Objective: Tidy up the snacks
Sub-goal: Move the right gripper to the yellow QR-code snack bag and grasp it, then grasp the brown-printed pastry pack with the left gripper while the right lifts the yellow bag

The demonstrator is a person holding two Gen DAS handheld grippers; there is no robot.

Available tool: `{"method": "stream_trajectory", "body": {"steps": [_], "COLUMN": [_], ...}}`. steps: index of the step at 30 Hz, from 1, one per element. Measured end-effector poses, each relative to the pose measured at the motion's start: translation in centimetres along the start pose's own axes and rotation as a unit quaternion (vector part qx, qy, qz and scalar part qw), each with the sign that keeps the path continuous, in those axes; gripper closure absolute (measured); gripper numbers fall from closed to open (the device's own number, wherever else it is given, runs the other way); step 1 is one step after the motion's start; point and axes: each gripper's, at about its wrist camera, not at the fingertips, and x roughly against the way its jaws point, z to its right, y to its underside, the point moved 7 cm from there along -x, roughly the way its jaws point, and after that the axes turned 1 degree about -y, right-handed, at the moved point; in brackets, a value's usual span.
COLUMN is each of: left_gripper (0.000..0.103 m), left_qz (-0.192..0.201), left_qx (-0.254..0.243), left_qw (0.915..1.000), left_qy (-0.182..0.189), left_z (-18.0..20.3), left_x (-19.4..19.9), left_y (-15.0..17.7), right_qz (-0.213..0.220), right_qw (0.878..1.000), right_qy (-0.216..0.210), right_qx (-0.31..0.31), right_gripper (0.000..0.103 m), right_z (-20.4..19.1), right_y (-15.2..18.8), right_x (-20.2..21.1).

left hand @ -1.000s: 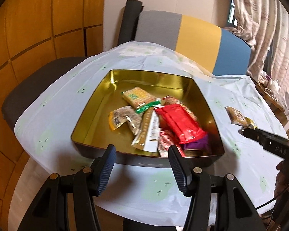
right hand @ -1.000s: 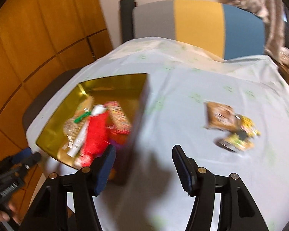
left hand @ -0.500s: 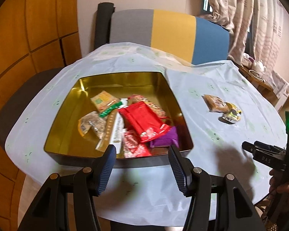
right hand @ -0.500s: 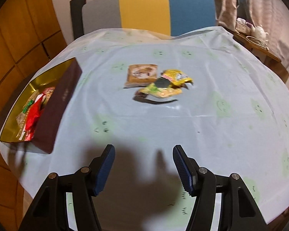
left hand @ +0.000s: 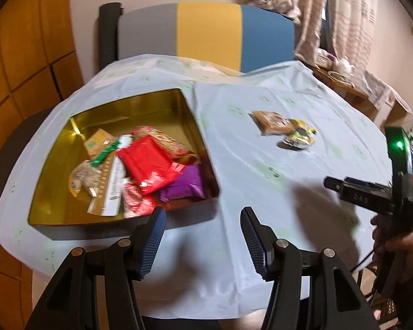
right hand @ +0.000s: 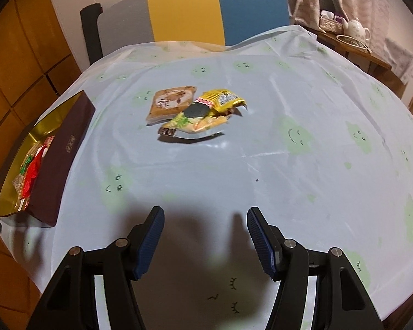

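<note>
Two hand-held grippers hover over a cloth-covered table (right hand: 261, 165) during a snack tidy-up. The right gripper (right hand: 205, 243), jaws apart and empty, faces a small heap of packets straight ahead and well short of its tips: a brown packet (right hand: 169, 104) with a yellow wrapper (right hand: 220, 100) overlapping its right edge. The left gripper (left hand: 203, 243), also apart and empty, hangs just before the near corner of the gold tin (left hand: 55, 192), already part-filled with snacks. The packets look light, crinkly and slippery; a crimped end seam seems the safest hold.
</note>
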Motion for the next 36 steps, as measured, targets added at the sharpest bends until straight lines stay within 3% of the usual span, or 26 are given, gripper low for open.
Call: {"method": "stream_trajectory", "body": {"steps": [9, 15, 18, 23, 24, 25, 26, 29, 36], "left_gripper": [0.046, 0.046, 0.046, 0.046, 0.046, 0.046, 0.046, 0.046, 0.046], "left_qz": [-0.017, -0.016, -0.017, -0.021, -0.021, -0.020, -0.019, -0.015, -0.011], "left_qx": [-0.029, -0.027, -0.025, -0.017, -0.016, -0.015, -0.015, -0.016, -0.022], "left_qw": [0.9992, 0.9992, 0.9993, 0.9993, 0.9993, 0.9993, 0.9994, 0.9994, 0.9986], "left_qy": [0.023, 0.024, 0.024, 0.024, 0.025, 0.026, 0.026, 0.027, 0.048], "left_z": [2.3, 2.2, 2.0, 1.5, 1.4, 1.3, 1.3, 1.3, 2.8], "left_x": [-0.8, -0.8, -0.9, -1.2, -1.2, -1.2, -1.2, -1.2, -1.6], "left_y": [0.8, 0.6, 0.5, 0.4, 0.3, 0.2, 0.1, -0.6, -3.2], "right_qz": [-0.001, 0.015, 0.015, -0.020, -0.026, -0.030, -0.034, -0.031, -0.053], "right_qw": [1.000, 0.998, 0.998, 0.999, 0.999, 0.999, 0.999, 0.999, 0.998], "right_qy": [-0.009, -0.017, -0.019, -0.009, -0.004, 0.006, 0.006, 0.018, 0.012], "right_qx": [-0.028, -0.056, -0.063, -0.050, -0.041, -0.027, -0.015, 0.008, 0.023], "right_gripper": [0.037, 0.033, 0.026, 0.026, 0.028, 0.044, 0.053, 0.068, 0.071], "right_z": [1.2, 1.4, 1.0, 0.2, 0.0, -0.1, -0.3, -0.2, 2.6], "right_y": [-1.5, -6.4, -8.9, -10.7, -10.8, -10.8, -10.8, -10.5, -6.4], "right_x": [-0.6, -1.9, -3.3, -6.9, -7.4, -7.9, -8.2, -7.3, -3.3]}}
